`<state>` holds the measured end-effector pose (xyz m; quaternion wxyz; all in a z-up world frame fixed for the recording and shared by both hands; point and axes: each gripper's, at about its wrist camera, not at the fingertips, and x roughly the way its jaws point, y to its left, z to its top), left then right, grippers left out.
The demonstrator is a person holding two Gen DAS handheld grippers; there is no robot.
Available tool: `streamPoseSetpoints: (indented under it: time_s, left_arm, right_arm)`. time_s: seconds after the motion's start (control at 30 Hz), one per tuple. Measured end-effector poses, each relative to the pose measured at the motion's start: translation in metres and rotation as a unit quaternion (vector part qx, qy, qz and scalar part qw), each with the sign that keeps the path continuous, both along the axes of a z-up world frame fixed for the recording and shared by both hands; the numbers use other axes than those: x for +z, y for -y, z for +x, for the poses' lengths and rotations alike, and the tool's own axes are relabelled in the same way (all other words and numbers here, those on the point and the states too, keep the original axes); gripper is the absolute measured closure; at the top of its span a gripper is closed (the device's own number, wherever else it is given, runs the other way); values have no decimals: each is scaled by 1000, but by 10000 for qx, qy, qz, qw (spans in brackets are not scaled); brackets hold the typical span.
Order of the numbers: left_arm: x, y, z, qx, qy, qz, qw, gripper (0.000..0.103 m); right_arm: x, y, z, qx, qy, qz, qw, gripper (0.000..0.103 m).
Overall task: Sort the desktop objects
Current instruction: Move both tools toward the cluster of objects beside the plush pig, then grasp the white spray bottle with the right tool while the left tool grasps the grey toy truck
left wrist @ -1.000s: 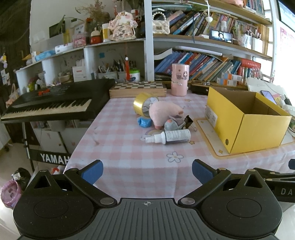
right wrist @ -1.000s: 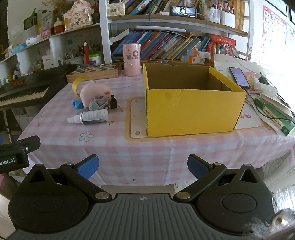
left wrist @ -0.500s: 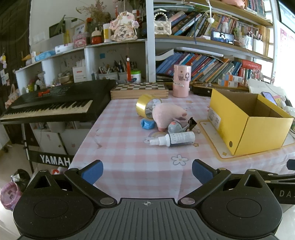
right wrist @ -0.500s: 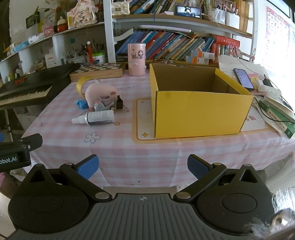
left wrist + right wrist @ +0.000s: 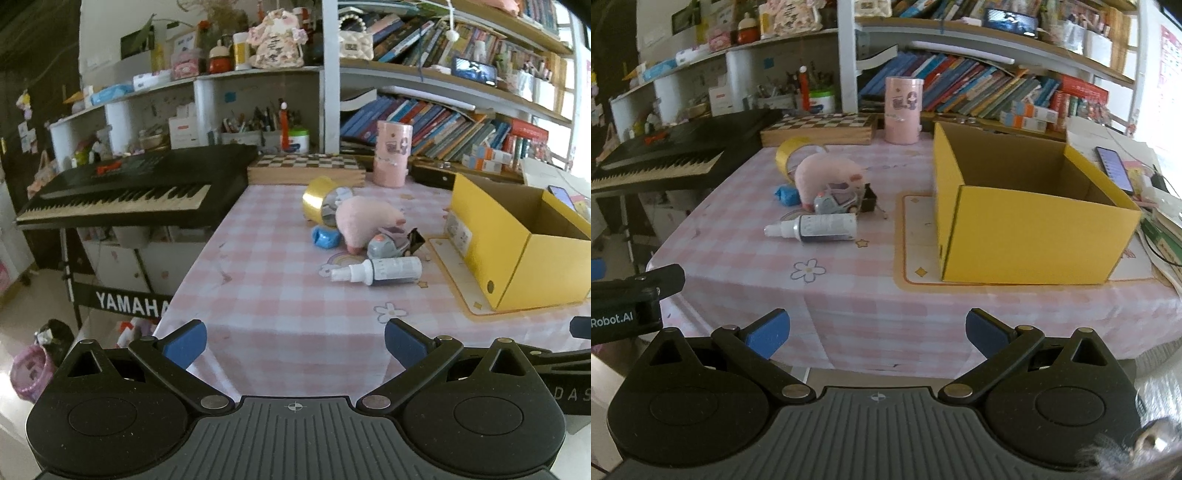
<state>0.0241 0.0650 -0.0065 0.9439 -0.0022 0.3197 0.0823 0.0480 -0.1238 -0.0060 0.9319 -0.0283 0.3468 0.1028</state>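
Gaping empty, both tools (image 5: 293, 343) (image 5: 877, 332) face the yellow box (image 5: 1027, 221).

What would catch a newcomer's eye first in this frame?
The open yellow box on the right of the pink checked tablecloth, apparently empty. Next, the clutter left of it: a pink plush toy with a spray bottle lying in front and a gold tape roll behind. A black keyboard stands beside the table's left edge.
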Motion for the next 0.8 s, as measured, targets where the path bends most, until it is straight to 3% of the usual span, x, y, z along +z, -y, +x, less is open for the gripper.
streamPoseSetpoints:
  time_s: [0.2, 0.37, 0.5, 0.57, 0.8]
  left_arm:
    - [-1, -5, 9, 168, 6, -30, 9999, 0]
    - [-1, -13, 22, 435, 120, -21, 9990, 0]
    - [-3, -18, 41, 572, 163, -72, 9982, 0]
    - [-4, -20, 51, 615, 135, -66, 9980, 0]
    - [-5, -26, 82, 855, 93, -77, 9963, 0]
  right_arm:
    - [0, -7, 15, 270, -25, 10, 9996, 5]
    - [-2, -21, 35, 751, -34, -14, 9972, 25]
    - [1, -29, 55, 1001, 102, -9, 9949, 31]
    - [-1, -33, 68, 1187, 77, -50, 9929, 39]
    - [-13, -58, 117, 2104, 37, -614, 9757, 48]
